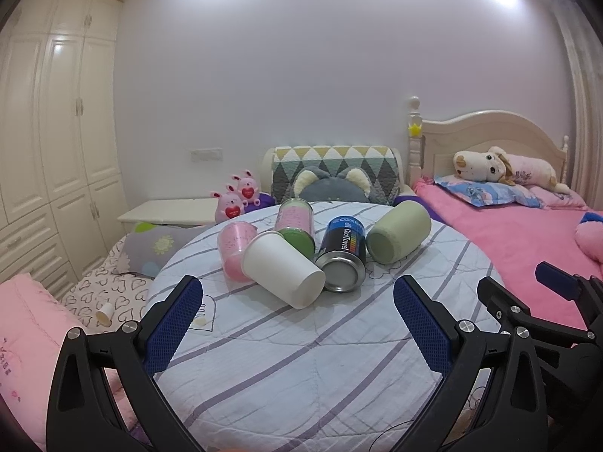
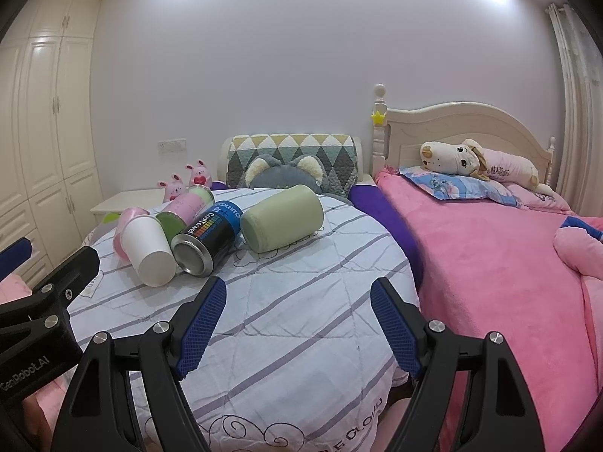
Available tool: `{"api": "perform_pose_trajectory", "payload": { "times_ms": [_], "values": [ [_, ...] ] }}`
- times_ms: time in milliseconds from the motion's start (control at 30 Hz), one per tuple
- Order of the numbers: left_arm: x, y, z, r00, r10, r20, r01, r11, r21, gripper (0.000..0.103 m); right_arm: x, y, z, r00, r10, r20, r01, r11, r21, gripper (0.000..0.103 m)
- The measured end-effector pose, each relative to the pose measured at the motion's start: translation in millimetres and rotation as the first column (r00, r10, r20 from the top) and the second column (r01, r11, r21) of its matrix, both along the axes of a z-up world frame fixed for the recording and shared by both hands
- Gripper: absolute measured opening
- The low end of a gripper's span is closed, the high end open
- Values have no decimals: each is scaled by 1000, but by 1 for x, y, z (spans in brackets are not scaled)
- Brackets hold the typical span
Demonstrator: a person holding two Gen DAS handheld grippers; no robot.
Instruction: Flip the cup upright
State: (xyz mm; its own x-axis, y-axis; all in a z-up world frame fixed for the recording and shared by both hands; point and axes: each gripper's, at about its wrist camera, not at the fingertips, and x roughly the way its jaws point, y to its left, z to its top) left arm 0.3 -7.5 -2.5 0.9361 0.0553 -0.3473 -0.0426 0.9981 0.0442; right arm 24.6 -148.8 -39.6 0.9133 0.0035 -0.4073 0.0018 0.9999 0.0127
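Several containers lie on their sides on a round table with a striped quilted cloth [image 1: 301,358]: a white paper cup [image 1: 282,268] [image 2: 149,254], a pink plastic cup [image 1: 234,250] [image 2: 126,226], a pink-and-green can [image 1: 296,226] [image 2: 184,211], a black-and-blue can [image 1: 341,254] [image 2: 209,235] and a pale green cup [image 1: 397,231] [image 2: 280,216]. My left gripper [image 1: 297,292] is open and empty, just in front of the white cup. My right gripper [image 2: 297,293] is open and empty, nearer than the green cup. The right gripper also shows in the left wrist view [image 1: 557,293].
A bed with a pink blanket [image 2: 508,263] and a plush dog [image 2: 467,160] lies to the right. A cushioned chair back [image 1: 335,173] and pink bunny toys [image 1: 237,196] stand behind the table. A wardrobe [image 1: 49,132] fills the left wall. A small paper cup [image 1: 103,312] lies on the heart-print bedding.
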Motion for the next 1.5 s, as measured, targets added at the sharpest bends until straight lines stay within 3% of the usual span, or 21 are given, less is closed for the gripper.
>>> {"api": "perform_pose_trajectory", "payload": {
  "times_ms": [633,900,1100,1300,1500],
  "values": [
    [5,-2,-3,1000,0,-12,1,1000,19,103,-1,-4,2,1000,-3,-9,3,1000,-2,81],
    [19,8,-11,998,21,-61,-20,1000,7,103,17,0,7,999,11,-41,-12,999,-33,81],
    [37,23,-20,990,63,-126,-65,998,-10,103,37,19,4,995,69,-73,-78,990,-116,81],
    [55,45,-24,971,133,-201,-141,990,-25,103,64,42,2,964,214,-160,-235,964,-125,80],
    [67,74,-21,946,194,-261,-211,977,-36,103,101,70,10,890,372,-262,-402,913,-72,80]
  ]
}}
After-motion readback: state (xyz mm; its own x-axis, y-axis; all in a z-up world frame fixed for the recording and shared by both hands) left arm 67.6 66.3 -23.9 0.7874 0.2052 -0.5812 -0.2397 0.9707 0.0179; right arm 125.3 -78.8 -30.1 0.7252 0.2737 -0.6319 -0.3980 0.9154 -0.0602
